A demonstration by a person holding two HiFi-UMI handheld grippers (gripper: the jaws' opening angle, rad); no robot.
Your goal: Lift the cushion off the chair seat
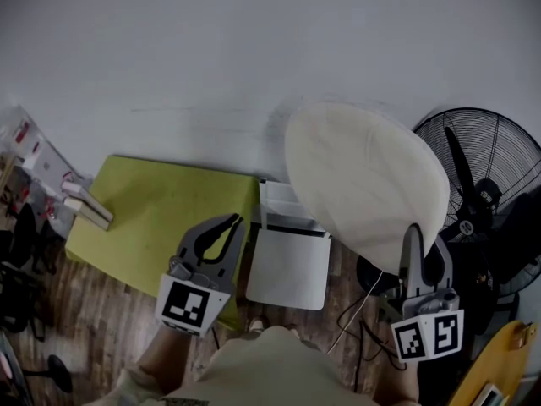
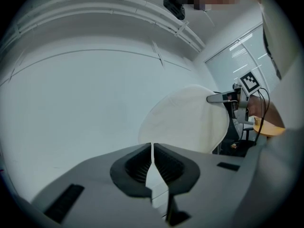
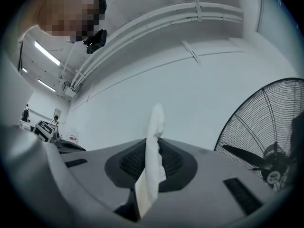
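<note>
The cushion [image 1: 363,176] is a round, cream-white pad held up in the air on edge, off the white chair seat [image 1: 287,269] below it. My right gripper [image 1: 414,237] is shut on the cushion's lower right rim. In the right gripper view the cushion [image 3: 156,122] shows edge-on, pinched between the pads of that gripper [image 3: 154,148]. My left gripper [image 1: 226,227] hovers left of the chair, over the green table's corner, shut with nothing in it. In the left gripper view its jaws [image 2: 152,158] meet, and the cushion [image 2: 183,120] hangs ahead to the right.
A yellow-green table [image 1: 161,210] stands left of the chair, with small boxes [image 1: 84,205] at its far left end. A large black fan [image 1: 490,184] stands close behind the cushion on the right. A yellow board [image 1: 499,366] and cables lie on the wooden floor.
</note>
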